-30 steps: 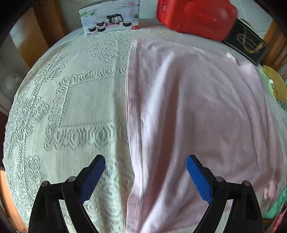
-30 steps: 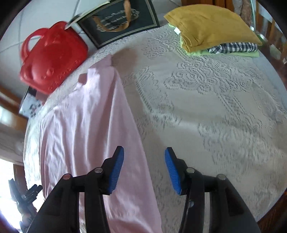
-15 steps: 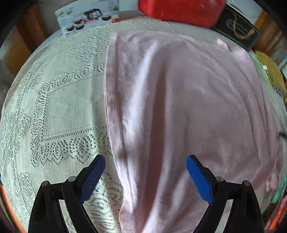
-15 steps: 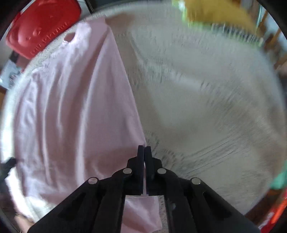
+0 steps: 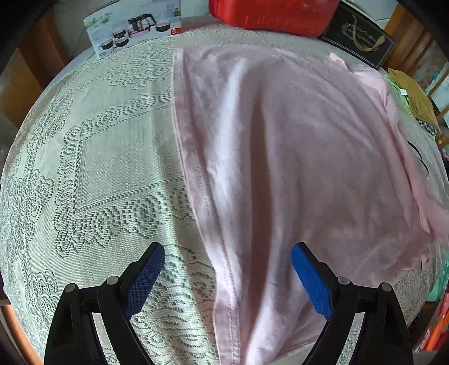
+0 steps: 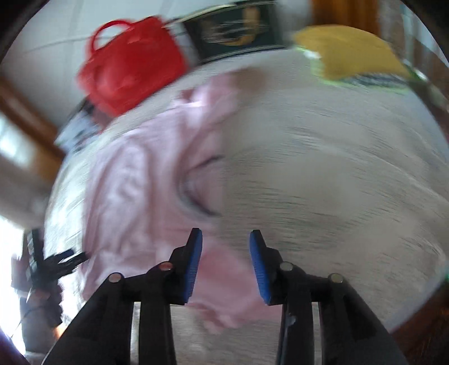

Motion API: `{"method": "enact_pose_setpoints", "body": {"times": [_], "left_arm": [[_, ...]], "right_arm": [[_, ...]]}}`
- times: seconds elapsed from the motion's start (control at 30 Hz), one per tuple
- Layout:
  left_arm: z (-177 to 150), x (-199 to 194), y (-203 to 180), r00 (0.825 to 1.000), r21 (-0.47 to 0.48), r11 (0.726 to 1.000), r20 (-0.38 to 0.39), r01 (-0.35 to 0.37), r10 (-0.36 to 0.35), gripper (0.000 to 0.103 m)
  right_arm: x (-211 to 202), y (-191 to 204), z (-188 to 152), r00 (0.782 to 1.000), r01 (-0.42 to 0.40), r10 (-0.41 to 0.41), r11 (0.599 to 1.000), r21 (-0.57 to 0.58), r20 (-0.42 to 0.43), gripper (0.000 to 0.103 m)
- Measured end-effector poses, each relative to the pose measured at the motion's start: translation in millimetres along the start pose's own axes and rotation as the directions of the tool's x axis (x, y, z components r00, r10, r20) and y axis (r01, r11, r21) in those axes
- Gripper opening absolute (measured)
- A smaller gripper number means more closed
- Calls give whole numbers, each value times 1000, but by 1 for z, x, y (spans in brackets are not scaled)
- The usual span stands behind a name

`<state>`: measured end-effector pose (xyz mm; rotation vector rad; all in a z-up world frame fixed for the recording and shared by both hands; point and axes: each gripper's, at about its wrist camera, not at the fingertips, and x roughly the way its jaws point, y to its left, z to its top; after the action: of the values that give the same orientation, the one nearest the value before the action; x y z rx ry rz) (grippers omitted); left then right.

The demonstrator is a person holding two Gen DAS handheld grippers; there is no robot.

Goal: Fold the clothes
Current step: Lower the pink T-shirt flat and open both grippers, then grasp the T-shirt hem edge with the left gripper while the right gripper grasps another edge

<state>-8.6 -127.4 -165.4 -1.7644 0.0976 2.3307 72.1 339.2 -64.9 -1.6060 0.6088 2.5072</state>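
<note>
Your right gripper point(image 6: 226, 252), pinched shut a moment ago, is opening above the pink garment point(image 6: 134, 196); your left gripper point(image 5: 227, 278) gapes wide, empty.

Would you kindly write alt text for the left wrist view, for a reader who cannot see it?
A pink garment lies spread on a white lace tablecloth, with the left tool open above its near hem. A red bag and a tea-set box stand at the far edge.

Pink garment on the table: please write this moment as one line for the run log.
garment: pink garment spread on lace tablecloth | left gripper: open above its hem | right gripper: jaws opening, cloth between, unpinched
</note>
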Motion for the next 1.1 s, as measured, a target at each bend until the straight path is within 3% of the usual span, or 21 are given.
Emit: {"method": "enact_pose_setpoints", "body": {"times": [0.17,0.3,0.43,0.47,0.5,0.53,0.63,0.7,0.77,0.83,0.87,0.93,1.0,1.07,1.1], "left_arm": [[-9,-1,-11,1000,11,1000,-12,10,-10,92],[-18,-4,-19,999,23,999,-22,34,-34,92],[-26,-3,-25,998,32,998,-44,46,-44,92],[-29,-1,-26,998,37,998,-52,43,-41,92],[-32,1,-28,998,46,998,-57,32,-29,92],[-35,1,-29,999,62,998,-54,6,-3,92],[-36,2,-36,997,93,995,-56,-38,43,93],[-36,1,-35,997,79,996,-57,-41,45,93],[-35,0,-36,997,70,997,-58,-44,48,94],[-34,-1,-36,997,61,997,-58,-46,50,95],[-34,-3,-35,997,55,997,-54,-48,51,95],[-36,-17,-31,998,42,998,-11,-57,58,95],[-40,-35,-27,997,37,997,42,-60,58,95],[-46,-46,-27,995,51,996,69,-69,65,96],[-50,-50,-30,994,70,994,79,-79,74,96]], "right_arm": [[26,14,15,997,-68,67,997,-26,-44,36],[61,40,19,989,-101,93,993,-65,-112,52],[89,49,19,981,-109,95,991,-72,-169,56],[94,51,18,980,-101,85,991,-84,-179,50],[99,53,18,979,-94,75,991,-95,-188,15],[93,53,19,987,-52,32,991,-122,-159,4],[51,36,28,997,76,-79,987,-143,-14,4],[27,3,40,971,234,-225,966,-114,84,4],[15,-29,50,925,368,-356,926,-78,134,12],[24,-65,55,849,527,-525,850,-23,69,15],[23,-80,53,853,521,-521,853,6,35,16],[12,-95,37,933,357,-359,931,69,19,22],[7,-97,14,978,211,-210,974,78,-10,43],[11,-88,-7,991,127,-124,990,55,-55,55],[14,-81,-20,992,98,-94,995,37,-79,57]]}}
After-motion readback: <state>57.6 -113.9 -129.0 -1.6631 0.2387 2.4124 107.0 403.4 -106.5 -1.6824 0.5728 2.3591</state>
